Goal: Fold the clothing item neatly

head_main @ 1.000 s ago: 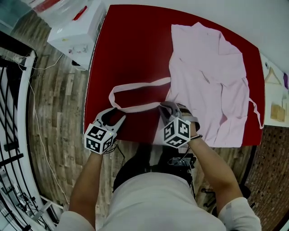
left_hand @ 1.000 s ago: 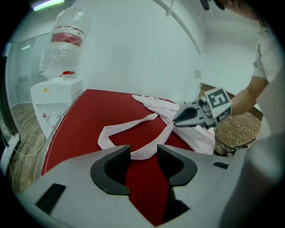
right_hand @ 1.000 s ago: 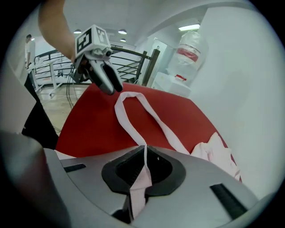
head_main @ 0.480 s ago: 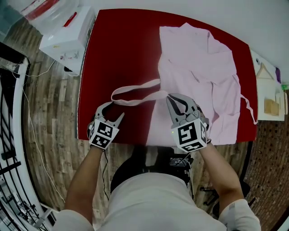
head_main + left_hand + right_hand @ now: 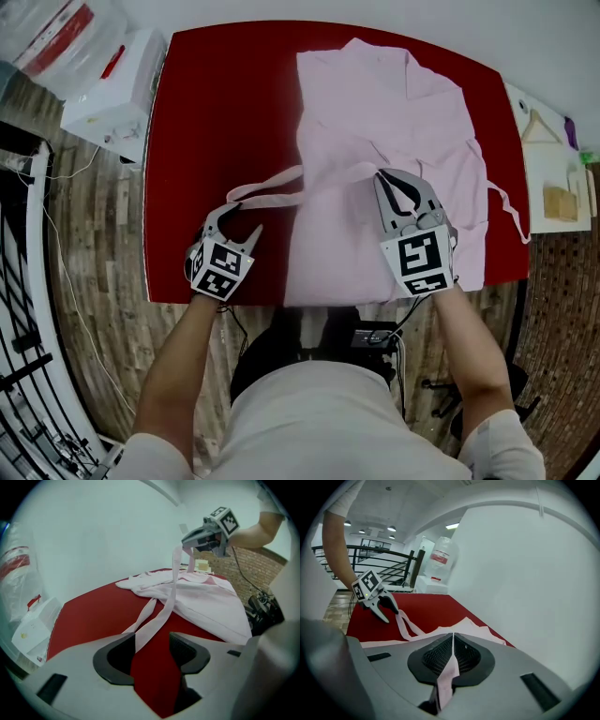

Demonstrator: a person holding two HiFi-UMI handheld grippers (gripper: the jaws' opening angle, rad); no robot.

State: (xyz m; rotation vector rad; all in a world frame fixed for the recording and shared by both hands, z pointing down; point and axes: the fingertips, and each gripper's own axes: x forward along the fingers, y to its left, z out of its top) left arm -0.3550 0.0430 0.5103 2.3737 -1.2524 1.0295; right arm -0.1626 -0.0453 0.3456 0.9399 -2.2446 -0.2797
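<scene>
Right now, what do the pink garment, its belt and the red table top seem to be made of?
Pink garment: thin woven cloth, probably cotton, matte; it creases softly.
Belt: same cloth, a flat limp strip that drapes.
Red table top: smooth, flat, even colour; perhaps painted board or laminate.

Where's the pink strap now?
Head view, left of centre: the strap loops over the red table beside the pink garment, one end between the left claw's jaws, which have just been opening, the other pinched in the right claw.

A red table [image 5: 220, 112] carries a pink garment [image 5: 375, 131] spread over its right half, reaching the near edge; a strap [image 5: 272, 192] runs left.
</scene>
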